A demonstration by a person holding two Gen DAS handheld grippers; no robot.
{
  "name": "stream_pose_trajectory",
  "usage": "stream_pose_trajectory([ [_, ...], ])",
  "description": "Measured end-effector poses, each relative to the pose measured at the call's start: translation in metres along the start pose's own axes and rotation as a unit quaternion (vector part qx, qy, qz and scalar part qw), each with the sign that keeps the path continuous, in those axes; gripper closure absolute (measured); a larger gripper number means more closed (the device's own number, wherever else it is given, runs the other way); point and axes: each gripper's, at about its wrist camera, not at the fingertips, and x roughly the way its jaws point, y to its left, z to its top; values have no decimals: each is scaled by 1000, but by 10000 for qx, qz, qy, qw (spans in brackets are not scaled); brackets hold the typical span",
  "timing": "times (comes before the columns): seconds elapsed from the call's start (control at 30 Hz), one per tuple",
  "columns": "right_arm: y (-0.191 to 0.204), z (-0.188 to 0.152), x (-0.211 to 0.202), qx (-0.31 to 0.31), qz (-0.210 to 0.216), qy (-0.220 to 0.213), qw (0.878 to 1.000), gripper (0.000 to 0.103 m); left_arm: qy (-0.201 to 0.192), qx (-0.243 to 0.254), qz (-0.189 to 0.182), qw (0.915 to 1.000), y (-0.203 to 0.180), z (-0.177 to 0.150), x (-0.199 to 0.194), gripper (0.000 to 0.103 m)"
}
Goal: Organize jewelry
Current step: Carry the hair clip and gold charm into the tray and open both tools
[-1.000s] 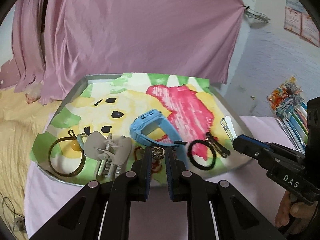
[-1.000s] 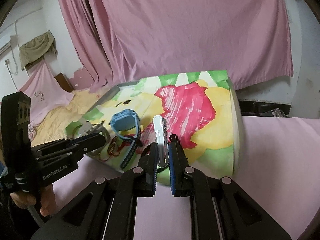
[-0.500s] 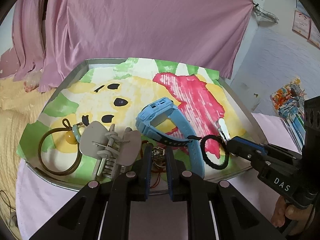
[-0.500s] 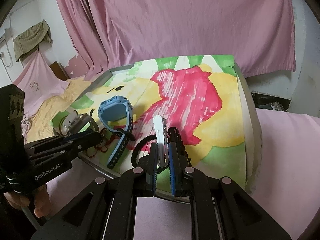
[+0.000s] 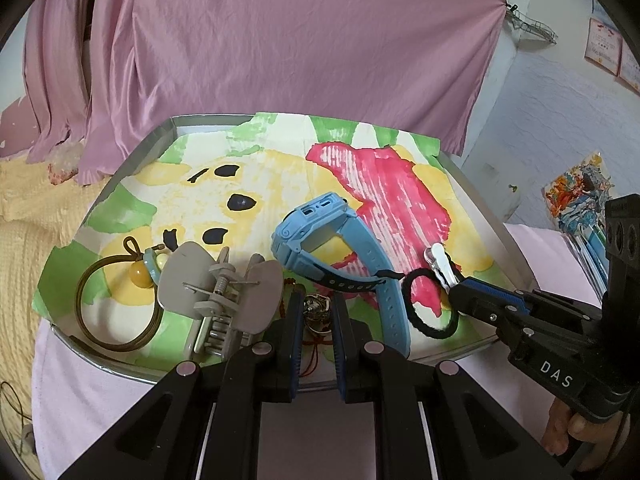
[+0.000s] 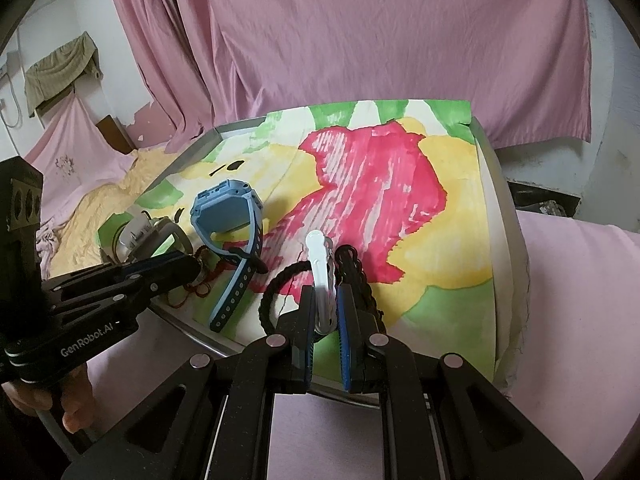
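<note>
Left gripper (image 5: 316, 316): fingers pinch a small metal charm (image 5: 317, 307) on red cord, near tray's front edge.
Right gripper (image 6: 326, 312): fingers narrowly parted around a white hair clip (image 6: 320, 268); firm contact unclear.
Tray (image 5: 132, 160): holds blue watch (image 5: 320, 240), grey claw clip (image 5: 220, 292), black hair tie (image 5: 424, 308), brown hair tie (image 5: 116, 304).

"DAS" is printed in white on the black body of the right hand-held gripper (image 5: 464, 294), seen at four o'clock in the left wrist view. "GenRobot.AI" is printed in white on the body of the left hand-held gripper (image 6: 192, 268), at eight o'clock in the right wrist view. The wall papers (image 5: 604, 46) at two o'clock cannot be read.
</note>
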Motion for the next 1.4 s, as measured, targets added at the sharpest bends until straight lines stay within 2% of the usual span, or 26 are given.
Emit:
stream_pose_trajectory([
  [0.57, 1, -1, -1, 18, 20, -18, 10000, 93, -5, -36, -10, 10000, 1, 0, -1, 90],
  [0.9, -9, -7, -18, 218, 52, -374, 9990, 93, -98, -8, 5, 10000, 0, 0, -6, 89],
  [1.07, -14, -10, -26, 323, -27, -517, 9981, 93, -215, 22, -9, 9998, -3, 1, -13, 77],
  [1.3, -16, -14, -39, 342, -140, -732, 9966, 92, -440, 32, -7, 9990, -5, 0, -28, 77],
  [1.4, -17, -16, -45, 334, -172, -837, 9958, 90, -589, 48, -22, 9982, -6, -1, -37, 73],
])
